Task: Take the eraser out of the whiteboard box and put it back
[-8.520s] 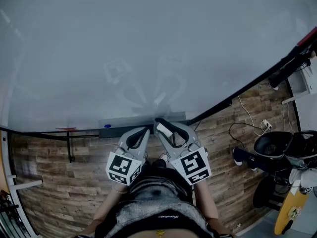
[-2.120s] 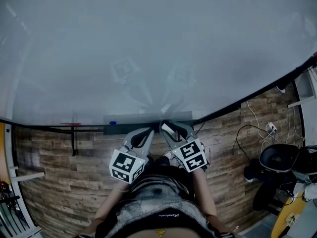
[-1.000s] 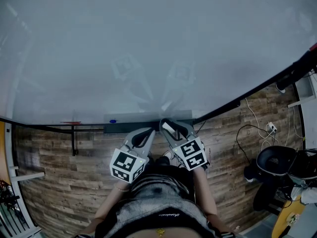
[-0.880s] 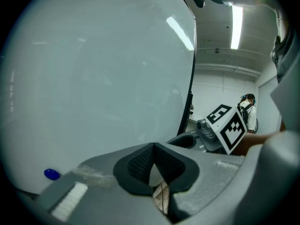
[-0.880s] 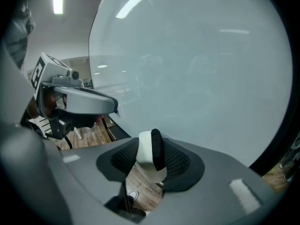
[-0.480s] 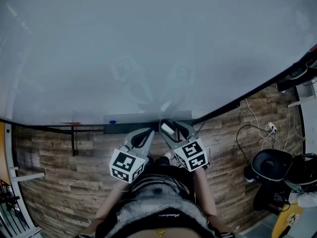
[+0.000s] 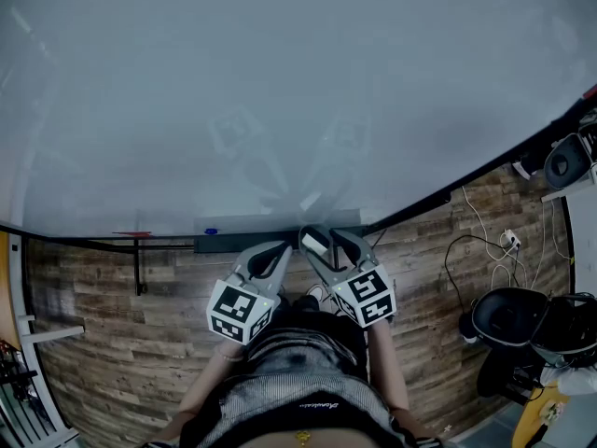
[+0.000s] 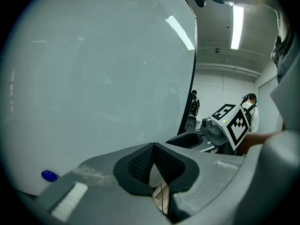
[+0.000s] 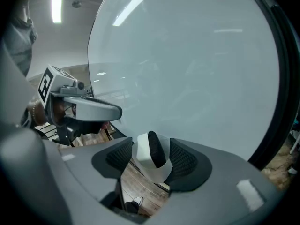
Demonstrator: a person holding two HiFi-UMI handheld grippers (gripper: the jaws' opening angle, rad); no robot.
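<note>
Office or lab: large whiteboard, ceiling strip light, wood-plank floor, loose cables.

The right tongs, clamped on the eraser a second ago, have just been opening around it.

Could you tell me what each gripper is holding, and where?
Nothing is held. The right gripper's jaws have just been opening, the eraser free between them; left gripper shut, empty.
</note>
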